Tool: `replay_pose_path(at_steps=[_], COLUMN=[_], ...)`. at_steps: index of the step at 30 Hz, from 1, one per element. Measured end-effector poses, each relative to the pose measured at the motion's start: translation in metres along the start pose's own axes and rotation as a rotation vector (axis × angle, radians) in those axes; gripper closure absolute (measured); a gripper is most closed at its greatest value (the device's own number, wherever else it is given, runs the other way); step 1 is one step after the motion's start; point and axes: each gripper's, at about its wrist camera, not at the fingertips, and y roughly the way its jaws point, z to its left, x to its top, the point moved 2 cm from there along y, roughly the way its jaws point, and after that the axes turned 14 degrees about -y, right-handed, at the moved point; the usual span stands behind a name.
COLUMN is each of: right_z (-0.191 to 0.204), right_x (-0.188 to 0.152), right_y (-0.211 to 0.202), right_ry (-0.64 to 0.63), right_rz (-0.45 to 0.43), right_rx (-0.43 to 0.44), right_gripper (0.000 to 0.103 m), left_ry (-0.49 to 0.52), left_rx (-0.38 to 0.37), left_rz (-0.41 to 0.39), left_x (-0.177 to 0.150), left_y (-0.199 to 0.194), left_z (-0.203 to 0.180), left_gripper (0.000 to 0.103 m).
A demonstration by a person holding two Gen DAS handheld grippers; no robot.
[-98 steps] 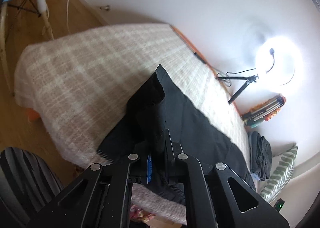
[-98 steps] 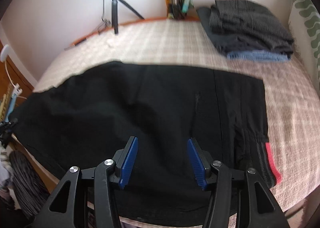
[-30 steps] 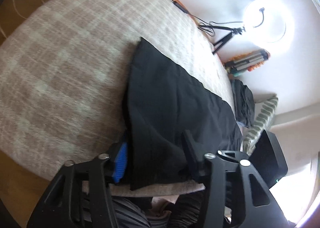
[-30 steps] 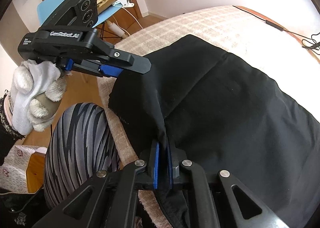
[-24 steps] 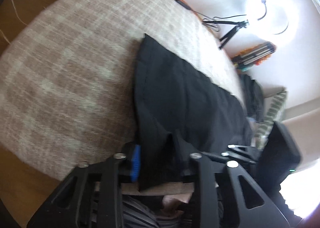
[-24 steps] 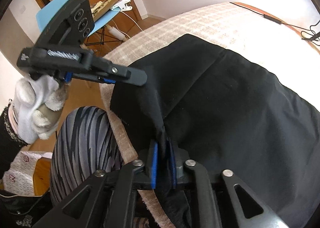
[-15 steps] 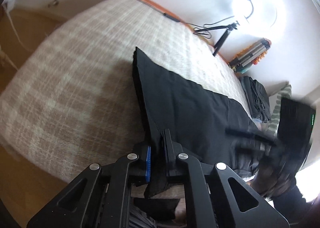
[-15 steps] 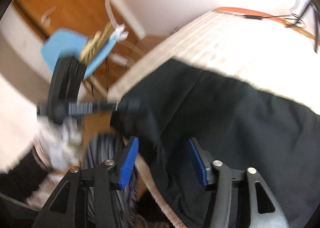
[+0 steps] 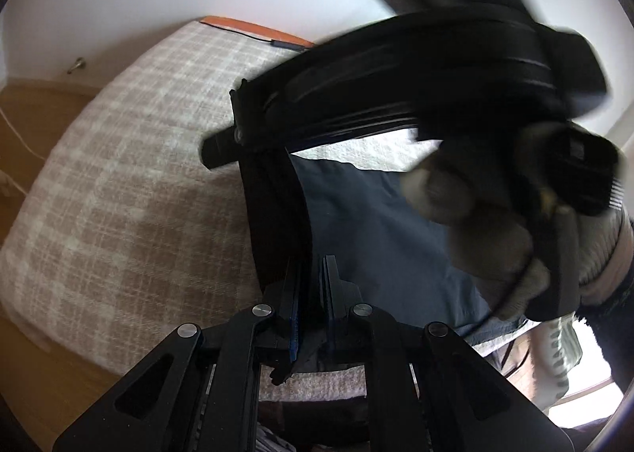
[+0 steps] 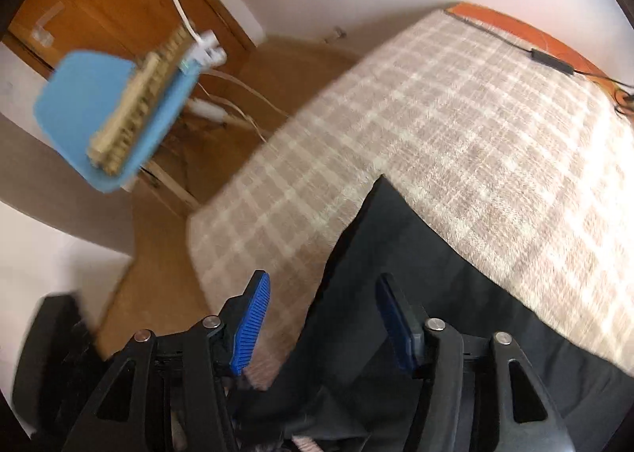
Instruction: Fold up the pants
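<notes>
The black pants [image 9: 368, 238] lie on the plaid bed cover [image 9: 130, 182]. My left gripper [image 9: 313, 293] is shut on the near hem edge of the pants, which runs up from the jaws as a raised fold. The right gripper's body [image 9: 436, 67], blurred, crosses the upper part of the left wrist view, held by a gloved hand [image 9: 495, 222]. In the right wrist view my right gripper [image 10: 321, 317] is open and empty above the leg end of the pants [image 10: 396, 273], with cloth between and below its blue pads [image 10: 249, 325].
A blue chair [image 10: 107, 111] with white cables stands on the wooden floor [image 10: 158, 293] off the bed's end. An orange bed edge with a black cable [image 10: 550, 55] runs along the wall. A striped pillow [image 9: 558, 353] is at lower right.
My right gripper has let go of the pants and opened, then swung across toward the leg end. My left gripper has shut on the hem and holds it.
</notes>
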Motion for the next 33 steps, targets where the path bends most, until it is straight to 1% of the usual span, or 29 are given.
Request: replay_pose_path(at_steps=[1,2,3,4,5,6,7,10,12,13,14,15,16,17,18,21,22,24,26,28,30,33], right_z=[-0.002,-0.002,-0.005,-0.008,-0.011,-0.013,-0.013,-0.014,-0.014,-0.014,-0.013,-0.013,-0.013,-0.014,-0.014,-0.013,-0.011,-0.009,-0.011,-0.019,-0.026,-0.032], right_x=[0.002,0.000,-0.001,-0.002,-0.003,-0.004,-0.005,-0.006,-0.004,-0.005,-0.005,-0.005,-0.005,-0.004,-0.004,-0.001,0.000,0.003,0.006,0.005,0.002,-0.005], right_y=[0.008,0.013,0.015,0.015,0.016,0.015,0.014,0.009,0.007,0.007,0.005,0.005,0.006,0.007,0.008,0.006,0.004,-0.004,-0.020,-0.034,-0.039,-0.037], right_ry=[0.006,0.013,0.023,0.031,0.042,0.050,0.054,0.065,0.073,0.075,0.075,0.075,0.080,0.087,0.095,0.107,0.103,0.100,0.129,0.163,0.196,0.223], right_rz=[0.027,0.042,0.043,0.038,0.032,0.024,0.016,-0.003,-0.013,-0.019,-0.021,-0.022,-0.023,-0.023,-0.024,-0.026,-0.030,-0.045,-0.087,-0.133,-0.157,-0.154], right_rx=[-0.012,-0.014,-0.009,-0.006,-0.005,0.001,0.008,0.016,0.024,0.024,0.024,0.022,0.018,0.018,0.017,0.018,0.014,0.013,0.031,0.061,0.070,0.073], right_gripper=[0.083,0.087,0.097,0.101,0.101,0.101,0.102,0.102,0.102,0.102,0.102,0.102,0.102,0.102,0.102,0.102,0.102,0.102,0.102,0.102,0.102,0.102], left_ry=[0.006,0.001,-0.006,-0.024,-0.046,-0.068,-0.089,-0.160,-0.188,-0.203,-0.216,-0.222,-0.227,-0.224,-0.208,-0.147,-0.141,-0.144,-0.152,-0.153,-0.148,-0.146], left_rx=[0.010,0.025,0.029,0.038,0.056,0.069,0.076,0.055,0.047,0.029,0.005,-0.002,-0.006,-0.018,-0.023,-0.029,-0.038,-0.076,-0.107,-0.102,-0.101,-0.117], left_rz=[0.000,0.001,0.001,0.001,-0.005,-0.013,-0.015,0.017,0.020,0.020,0.013,0.005,-0.006,-0.002,0.008,0.000,-0.001,-0.008,-0.022,-0.056,-0.044,-0.001], left_x=[0.000,0.000,0.001,0.002,0.002,0.003,0.003,0.005,0.006,0.007,0.007,0.007,0.007,0.007,0.004,0.005,0.009,0.020,0.032,0.041,0.040,0.031], left_y=[0.000,0.000,0.000,0.000,0.000,0.000,0.001,0.006,0.006,0.005,0.004,0.001,0.000,-0.001,-0.004,-0.010,-0.010,-0.021,-0.033,-0.041,-0.039,-0.030], left_z=[0.000,0.001,0.002,0.006,0.011,0.015,0.020,0.035,0.042,0.045,0.047,0.048,0.048,0.047,0.046,0.035,0.032,0.030,0.035,0.039,0.041,0.041], left_gripper=[0.095,0.092,0.083,0.075,0.055,0.040,0.040,0.040,0.040,0.040,0.042,0.046,0.053,0.074,0.085,0.094,0.094,0.094,0.095,0.095,0.095,0.095])
